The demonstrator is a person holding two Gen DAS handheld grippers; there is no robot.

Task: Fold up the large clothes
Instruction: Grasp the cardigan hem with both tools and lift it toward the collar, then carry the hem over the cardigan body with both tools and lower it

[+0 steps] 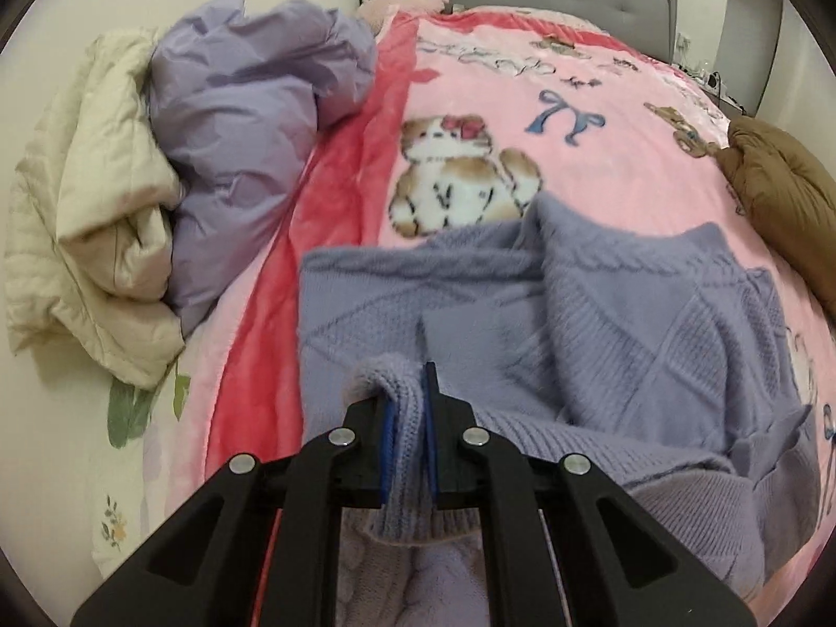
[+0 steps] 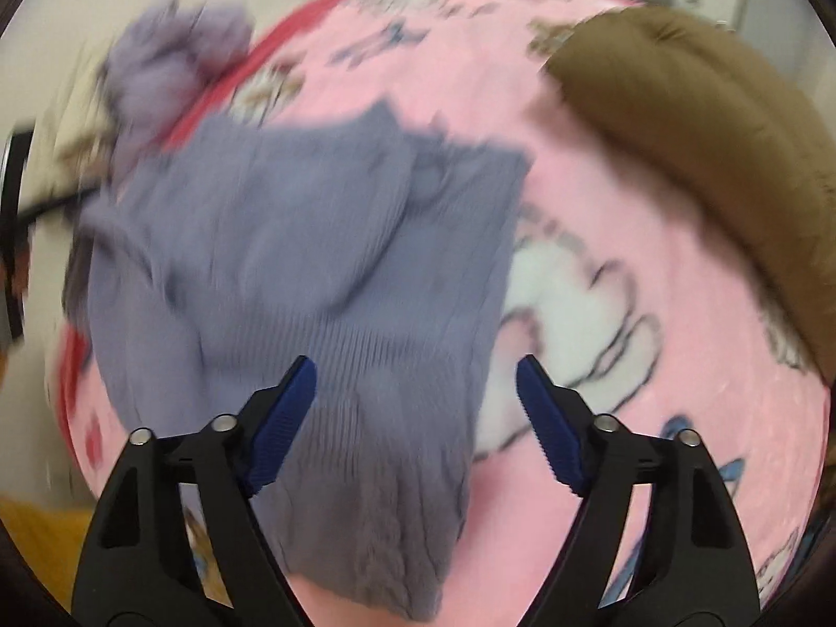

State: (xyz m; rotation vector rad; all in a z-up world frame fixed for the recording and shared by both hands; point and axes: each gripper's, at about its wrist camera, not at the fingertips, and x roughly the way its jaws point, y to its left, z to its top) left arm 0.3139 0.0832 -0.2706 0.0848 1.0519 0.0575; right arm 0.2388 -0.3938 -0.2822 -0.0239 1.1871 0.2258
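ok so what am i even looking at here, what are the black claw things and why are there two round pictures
The black claws are two hand-held grippers, one in each of a person's hands, each with a fisheye camera looking along its fingers, hence two round pictures. Both look down on a bed under a pink cartoon blanket. The left gripper is shut on a fold of a lilac knitted sweater. The right gripper is open over it, holding nothing. Beside it lie a purple jacket, a cream jacket and a brown jacket.
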